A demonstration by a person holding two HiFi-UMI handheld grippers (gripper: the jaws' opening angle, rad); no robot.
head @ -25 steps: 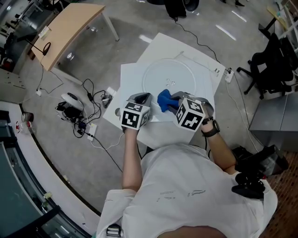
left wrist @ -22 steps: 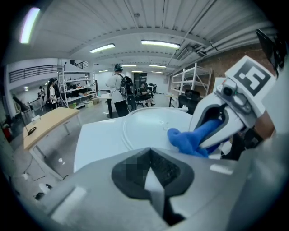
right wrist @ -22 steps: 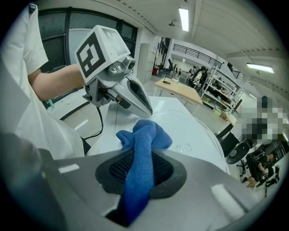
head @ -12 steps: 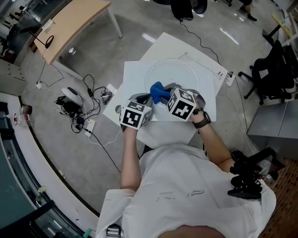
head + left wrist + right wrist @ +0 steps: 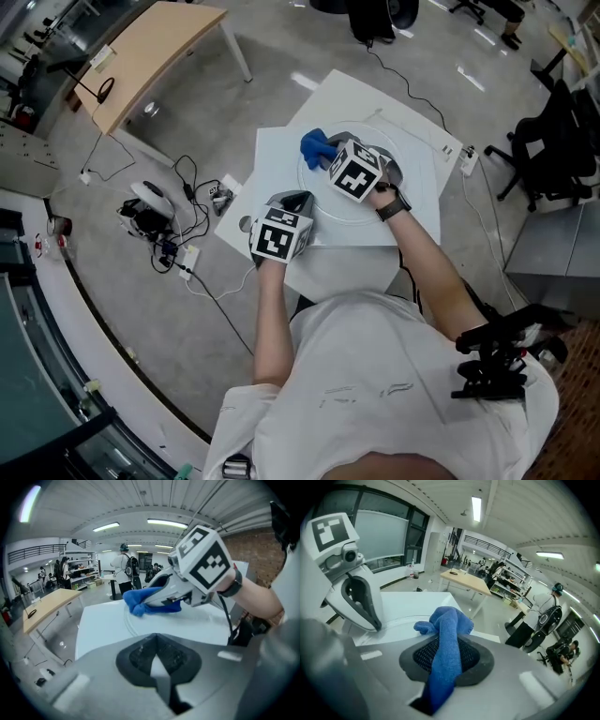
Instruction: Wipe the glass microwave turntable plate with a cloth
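- Your left gripper (image 5: 292, 201) sat closed on nothing by the near rim — the plate (image 5: 413, 171) lay unpinned on the table (image 5: 272, 161).
- Your right gripper (image 5: 329, 152) clenched the cloth (image 5: 315, 147) at the far-left rim; a push there could skid the glass.

Two grippers in play: left gripper (image 5: 293, 199) and right gripper (image 5: 330, 155). One blue cloth (image 5: 315, 146) and one glass plate (image 5: 410, 159), both up at 12 o'clock. Two white boards (image 5: 272, 173), overlapping. One wooden table (image 5: 150, 56) at 11 o'clock, one black chair (image 5: 553, 141) at 2 o'clock.
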